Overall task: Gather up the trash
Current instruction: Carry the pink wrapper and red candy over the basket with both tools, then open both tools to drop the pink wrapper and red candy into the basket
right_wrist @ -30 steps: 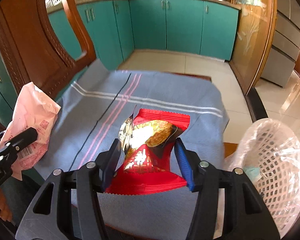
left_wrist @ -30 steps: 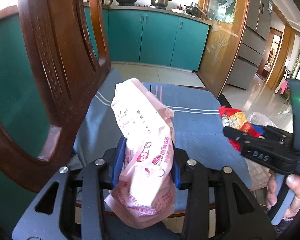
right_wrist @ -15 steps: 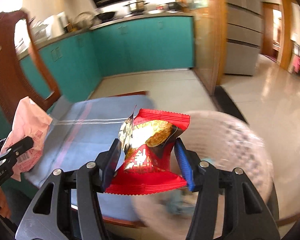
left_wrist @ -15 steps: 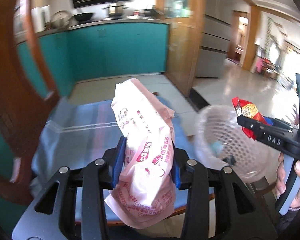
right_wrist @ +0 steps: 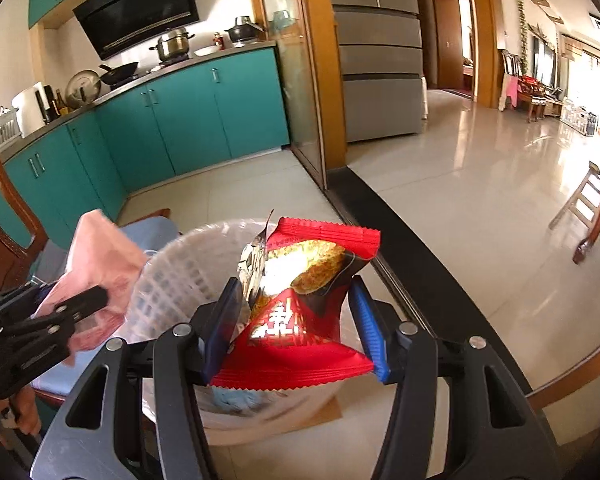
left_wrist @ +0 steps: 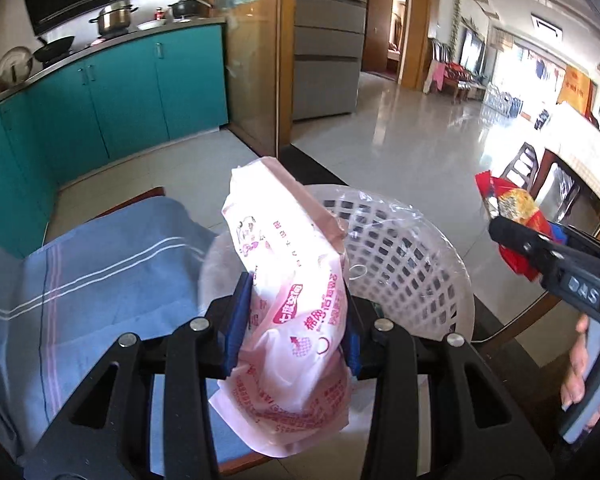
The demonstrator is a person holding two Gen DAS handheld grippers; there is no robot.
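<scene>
My left gripper is shut on a pink plastic wrapper and holds it at the near rim of a white lattice waste basket. My right gripper is shut on a red snack packet and holds it over the same basket. The pink wrapper shows at left in the right wrist view, the red packet at right in the left wrist view. Some blue trash lies in the basket.
A chair seat under a blue striped cloth lies left of the basket. Teal kitchen cabinets stand behind, a wooden chair back at far left. Shiny tiled floor spreads to the right, with a stool.
Both grippers have swung right, away from the cloth-covered chair seat, and now hold their wrappers at the white basket. The grips on both wrappers are unchanged.
</scene>
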